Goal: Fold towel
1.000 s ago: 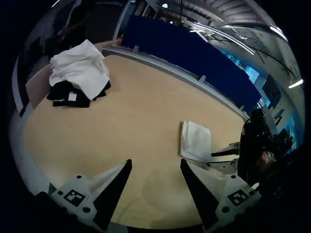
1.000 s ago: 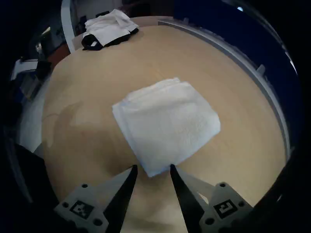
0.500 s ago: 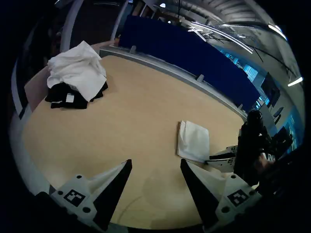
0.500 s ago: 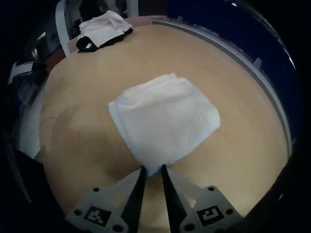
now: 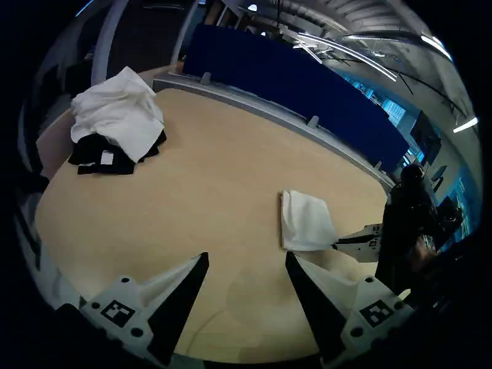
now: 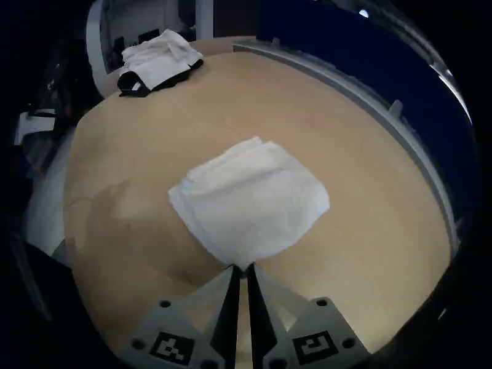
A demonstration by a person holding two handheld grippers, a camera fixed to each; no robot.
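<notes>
My right gripper, wide before, is now pinching the towel corner, probably for another fold; my left gripper is keeping its jaws wide.

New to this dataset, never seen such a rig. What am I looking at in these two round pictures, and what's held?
No robot: a person holds a two-finger gripper in each hand, each with a fisheye camera looking along its fingers. The left gripper view shows the left gripper open above a wooden table. The right gripper view shows the right gripper closed on the near corner of a folded white towel. A pile of white and black cloth lies at the far end.
</notes>
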